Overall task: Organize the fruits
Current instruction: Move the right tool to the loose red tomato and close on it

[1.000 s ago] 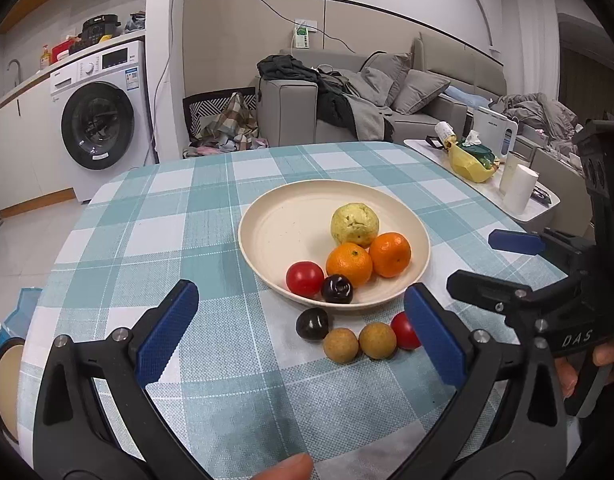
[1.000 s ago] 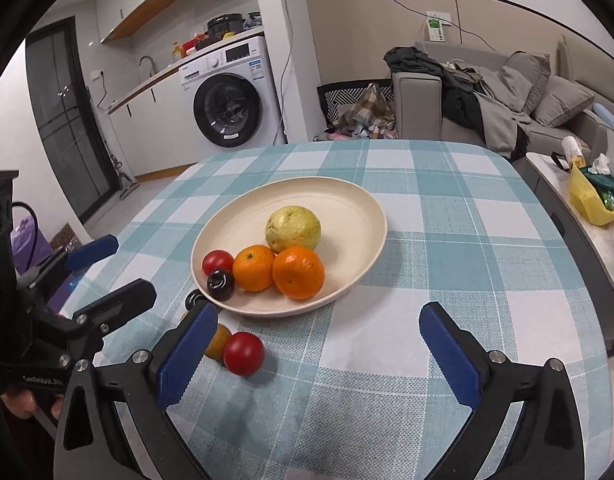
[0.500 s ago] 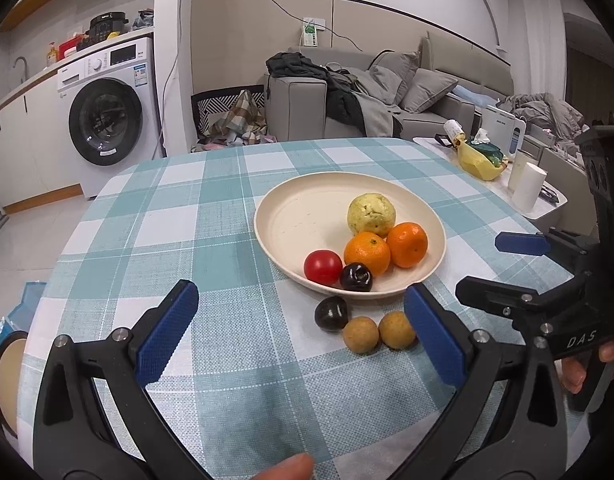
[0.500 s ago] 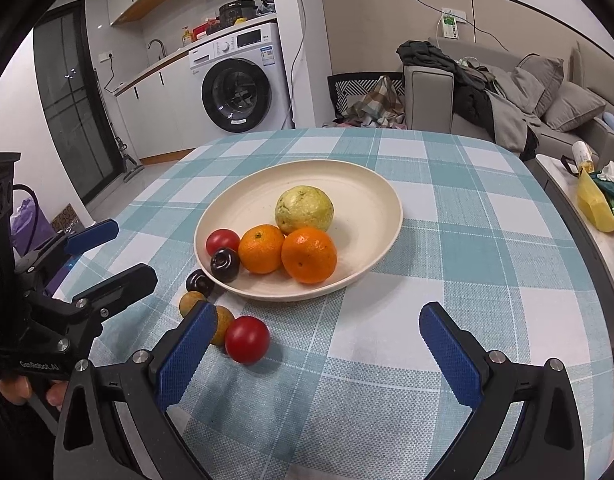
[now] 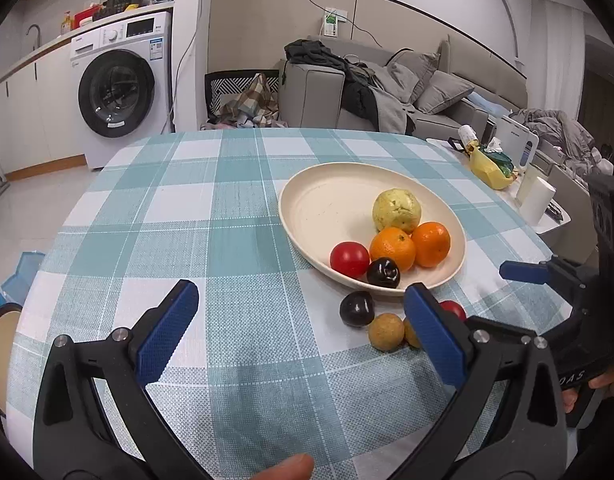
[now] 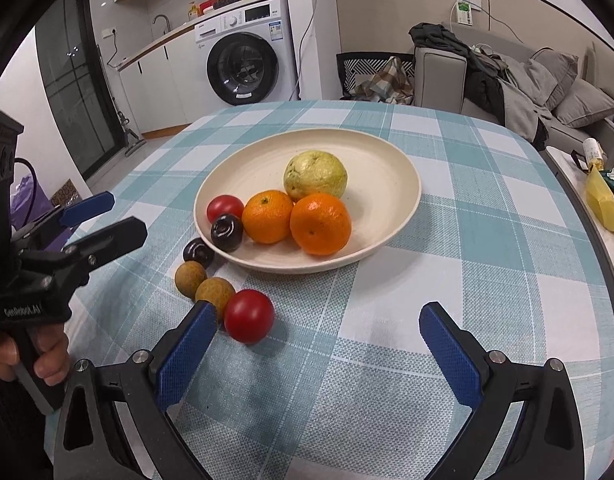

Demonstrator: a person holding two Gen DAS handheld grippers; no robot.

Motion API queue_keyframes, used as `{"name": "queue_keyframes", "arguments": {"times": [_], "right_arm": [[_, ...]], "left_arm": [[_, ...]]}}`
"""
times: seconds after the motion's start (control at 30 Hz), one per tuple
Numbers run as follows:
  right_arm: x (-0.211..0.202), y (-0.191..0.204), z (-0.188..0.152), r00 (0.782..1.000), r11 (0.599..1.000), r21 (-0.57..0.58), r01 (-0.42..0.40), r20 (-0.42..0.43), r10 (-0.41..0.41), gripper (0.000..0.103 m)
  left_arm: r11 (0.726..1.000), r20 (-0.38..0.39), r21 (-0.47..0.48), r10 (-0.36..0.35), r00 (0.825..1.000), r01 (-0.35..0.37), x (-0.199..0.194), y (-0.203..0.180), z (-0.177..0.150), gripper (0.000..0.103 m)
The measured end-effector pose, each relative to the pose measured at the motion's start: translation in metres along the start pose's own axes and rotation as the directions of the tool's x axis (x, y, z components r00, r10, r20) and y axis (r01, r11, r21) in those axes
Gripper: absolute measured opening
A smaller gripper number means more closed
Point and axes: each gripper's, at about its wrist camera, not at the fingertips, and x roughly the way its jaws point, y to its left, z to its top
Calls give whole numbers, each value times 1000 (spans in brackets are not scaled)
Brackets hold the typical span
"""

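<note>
left gripper point(image 5: 299, 332): fingers spread, empty
right gripper point(image 6: 315, 352): fingers spread, empty, near loose tomato point(image 6: 249, 316)
plate point(image 6: 399, 200): guava point(image 6: 315, 176), two oranges point(image 6: 321, 224)

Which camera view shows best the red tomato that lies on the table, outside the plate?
The right wrist view: the red tomato lies whole and unblocked there. In the left wrist view, the left gripper finger hides most of it.
</note>
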Motion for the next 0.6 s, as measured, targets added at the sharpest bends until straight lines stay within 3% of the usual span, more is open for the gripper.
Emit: {"name": "queue_keyframes", "arguments": {"times": [0.6], "right_arm": [[15,15,-6,996,996,-67,52,-65,-56,102]], "left_arm": [[1000,-27,21,11,1000,-11,10,-3,-3,102]]}}
